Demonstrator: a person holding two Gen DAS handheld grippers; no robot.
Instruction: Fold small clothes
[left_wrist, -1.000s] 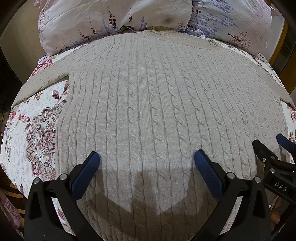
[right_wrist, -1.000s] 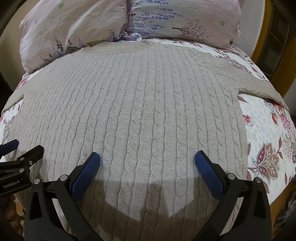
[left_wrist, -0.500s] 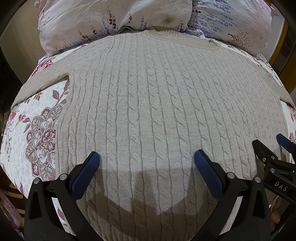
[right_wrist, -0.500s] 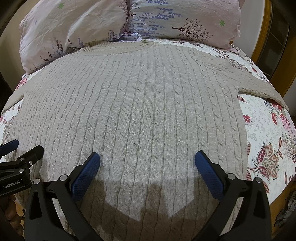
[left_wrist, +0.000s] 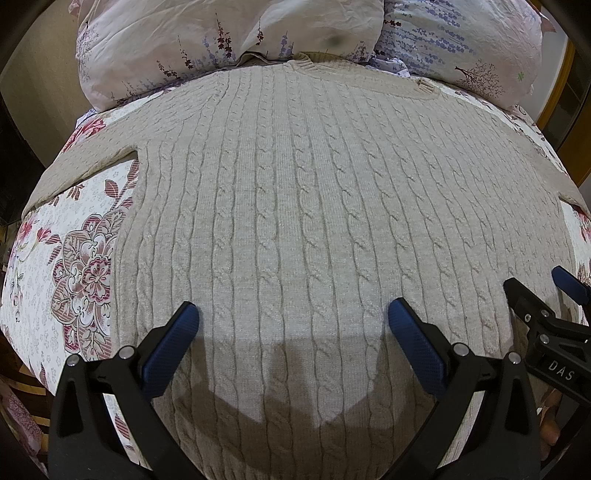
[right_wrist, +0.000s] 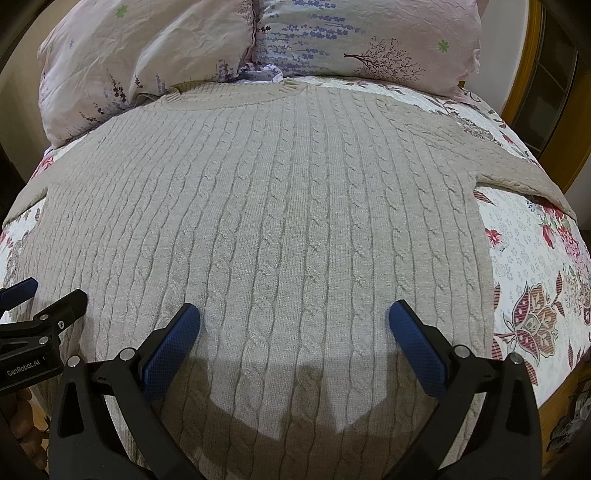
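Across the floral bedspread (left_wrist: 55, 229) a beige cable-knit sweater (left_wrist: 314, 206) lies flat, unfolded, collar at two pillows (right_wrist: 155, 48), sleeves spread to both sides. Left gripper (left_wrist: 291, 321) and right gripper (right_wrist: 293, 321) hover side by side over the hem area, jaws spread wide, grasping nothing.

Your surface is a bed (left_wrist: 55, 266) covered by a white quilt (right_wrist: 524, 258) printed with red and pink flowers. A beige cable-knit sweater (left_wrist: 295, 221) lies flat on it, spread wide, collar at the far end and a sleeve reaching out to each side. Two floral pillows (right_wrist: 147, 62) (right_wrist: 369, 40) sit side by side at the head, touching the collar.
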